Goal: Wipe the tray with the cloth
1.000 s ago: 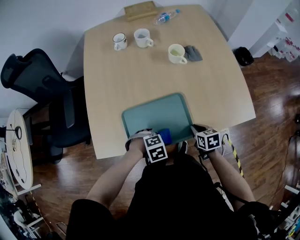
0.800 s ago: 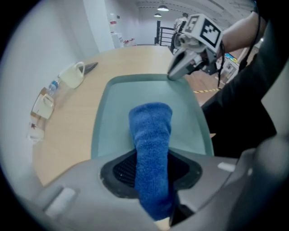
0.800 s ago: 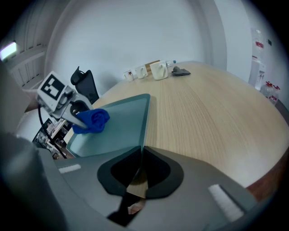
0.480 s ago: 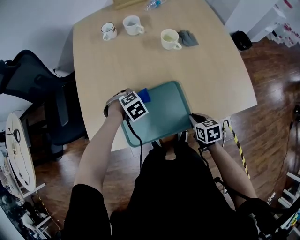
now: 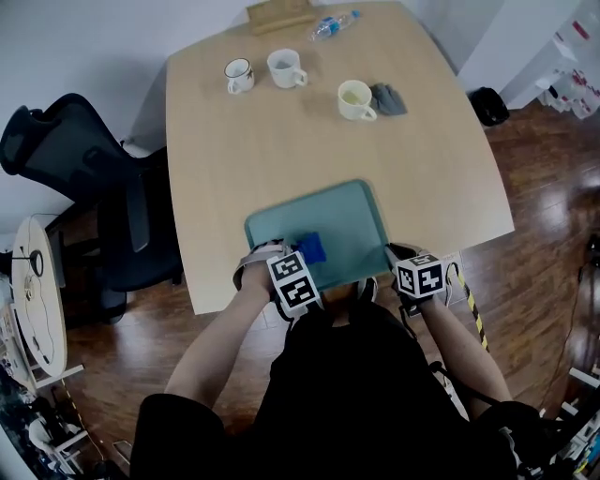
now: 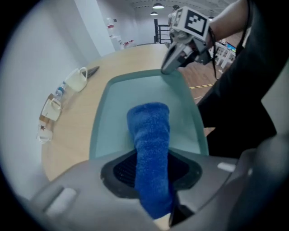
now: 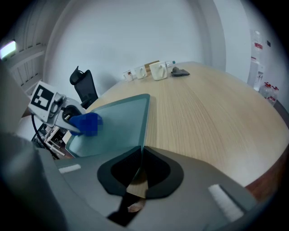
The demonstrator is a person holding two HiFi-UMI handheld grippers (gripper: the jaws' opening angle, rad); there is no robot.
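A teal tray (image 5: 342,220) lies at the near edge of the wooden table (image 5: 281,141). My left gripper (image 5: 304,254) is shut on a blue cloth (image 5: 312,247), which rests on the tray's near left part. In the left gripper view the cloth (image 6: 149,131) sticks out between the jaws over the tray (image 6: 108,117). My right gripper (image 5: 389,257) is shut on the tray's near right corner; the right gripper view shows its jaws (image 7: 141,155) closed on the rim of the tray (image 7: 122,122). The left gripper (image 7: 72,122) with the cloth (image 7: 88,124) appears there too.
At the table's far side stand three mugs (image 5: 239,75) (image 5: 286,67) (image 5: 354,100), a grey rag (image 5: 387,100), a water bottle (image 5: 330,25) and a wooden box (image 5: 279,16). A black office chair (image 5: 84,187) stands left of the table. Wooden floor lies beyond the near edge.
My left gripper carried the blue cloth from the tray's near edge up to its far left corner and back to the near left part. The right gripper stayed on the corner.
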